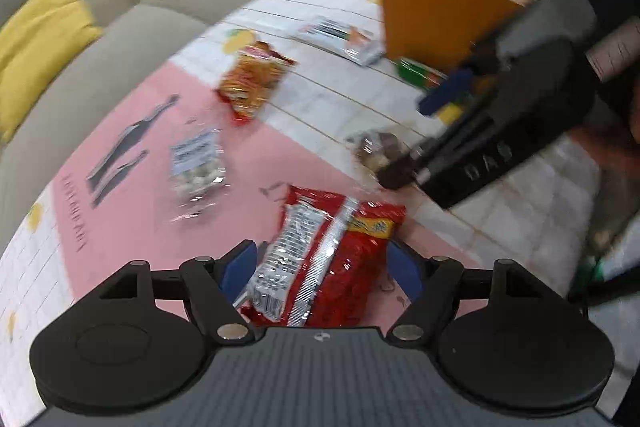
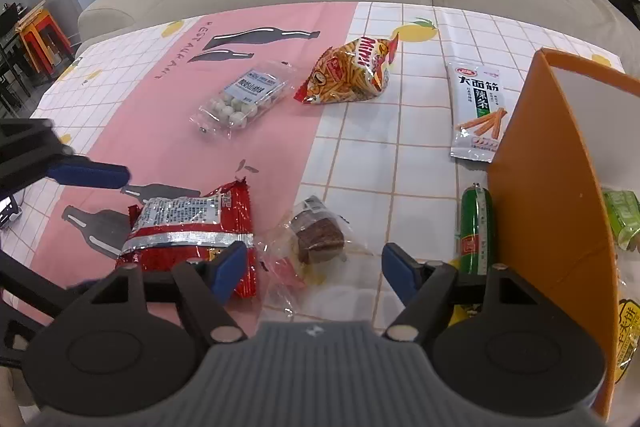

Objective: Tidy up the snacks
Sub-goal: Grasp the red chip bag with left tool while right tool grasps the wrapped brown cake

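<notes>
Orange box stands at 3 o'clock on table. Red packet lies between left gripper blue pads, jaws wide, long axis 6-to-12, silver seam up. Right gripper wide, low over wrapped cake; green sausage upright-pointing beside box.

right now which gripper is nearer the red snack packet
Left. The left gripper straddles the red snack packet; the right gripper is beside it, open around the clear-wrapped brown cake.

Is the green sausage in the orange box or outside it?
Outside. The green sausage lies on the tablecloth, against the orange box wall.
</notes>
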{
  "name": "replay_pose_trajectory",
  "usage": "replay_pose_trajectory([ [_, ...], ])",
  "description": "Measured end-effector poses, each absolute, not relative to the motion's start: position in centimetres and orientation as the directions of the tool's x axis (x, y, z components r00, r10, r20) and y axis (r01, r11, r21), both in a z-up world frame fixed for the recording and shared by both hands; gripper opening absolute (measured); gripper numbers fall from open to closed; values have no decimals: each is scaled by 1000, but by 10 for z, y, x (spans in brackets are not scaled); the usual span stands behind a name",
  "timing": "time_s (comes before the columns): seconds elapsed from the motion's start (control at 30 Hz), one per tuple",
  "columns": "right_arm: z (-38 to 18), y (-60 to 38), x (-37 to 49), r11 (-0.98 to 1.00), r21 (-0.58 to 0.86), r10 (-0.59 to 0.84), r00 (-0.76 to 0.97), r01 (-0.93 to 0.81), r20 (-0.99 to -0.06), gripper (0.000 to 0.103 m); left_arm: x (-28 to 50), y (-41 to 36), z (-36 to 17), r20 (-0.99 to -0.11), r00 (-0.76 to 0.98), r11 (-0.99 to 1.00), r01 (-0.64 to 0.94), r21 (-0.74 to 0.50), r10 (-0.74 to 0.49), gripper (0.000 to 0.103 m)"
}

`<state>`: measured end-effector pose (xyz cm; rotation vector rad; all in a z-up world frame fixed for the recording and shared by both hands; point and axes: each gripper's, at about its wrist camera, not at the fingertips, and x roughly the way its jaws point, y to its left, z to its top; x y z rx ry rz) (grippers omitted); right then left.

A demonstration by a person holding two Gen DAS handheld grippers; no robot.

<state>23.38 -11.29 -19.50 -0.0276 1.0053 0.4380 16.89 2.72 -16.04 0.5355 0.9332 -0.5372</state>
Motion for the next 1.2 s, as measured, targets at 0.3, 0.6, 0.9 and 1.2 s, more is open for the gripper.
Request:
replay_pose_trajectory([
  [0.3, -201, -112, 239, 913, 187, 343, 435, -363, -832, 78, 197, 43, -183, -892, 383, 746, 660, 82, -240, 90],
  [0.6, -207, -111, 241, 910, 179, 340, 423, -375, -840, 83, 209, 38, -200, -892, 369, 708, 701, 83, -261, 99],
  [0.9, -209, -110, 243, 909, 174, 337, 424, -379, -841, 81, 218, 42, -211, -888, 359, 768, 640, 11, -286, 103],
  [1.2, -211, -109, 243, 907, 161, 330, 421, -389, -845, 73, 219, 43, -210, -888, 374, 811, 584, 2, -267, 103],
])
